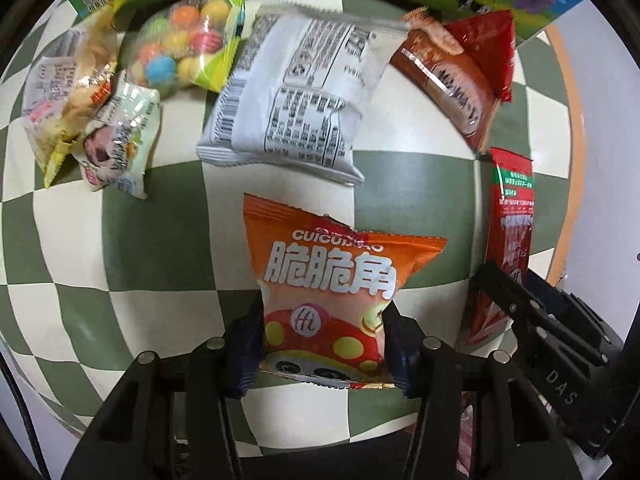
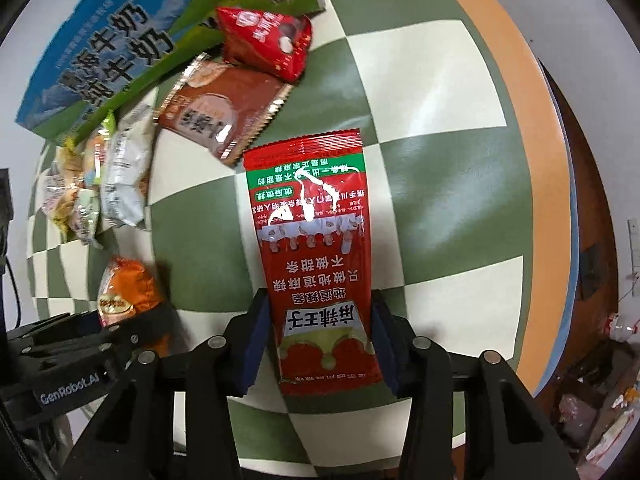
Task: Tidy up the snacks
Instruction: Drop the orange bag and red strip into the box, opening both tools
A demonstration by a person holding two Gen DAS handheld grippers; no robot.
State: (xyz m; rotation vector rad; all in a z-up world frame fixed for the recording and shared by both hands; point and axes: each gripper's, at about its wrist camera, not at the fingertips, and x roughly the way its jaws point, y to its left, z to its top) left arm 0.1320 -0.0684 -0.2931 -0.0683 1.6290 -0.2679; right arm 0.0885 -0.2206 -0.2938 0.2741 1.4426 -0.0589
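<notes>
My left gripper (image 1: 322, 340) is shut on an orange snack bag (image 1: 324, 280), holding its lower end over the checkered table. My right gripper (image 2: 320, 344) is shut on a long red spicy-strip packet (image 2: 316, 248); that packet (image 1: 508, 232) and the right gripper (image 1: 544, 320) also show at the right of the left wrist view. The orange bag (image 2: 128, 284) and the left gripper (image 2: 72, 356) show at the lower left of the right wrist view.
On the green-and-white checkered table (image 1: 160, 240) lie a white packet (image 1: 296, 96), a candy-ball bag (image 1: 192, 40), a brown packet (image 1: 452, 76), a red triangular packet (image 2: 268, 40) and small pale packets (image 1: 116, 136). A blue-green milk carton box (image 2: 108, 52) stands behind. The table's orange rim (image 2: 532, 120) runs at the right.
</notes>
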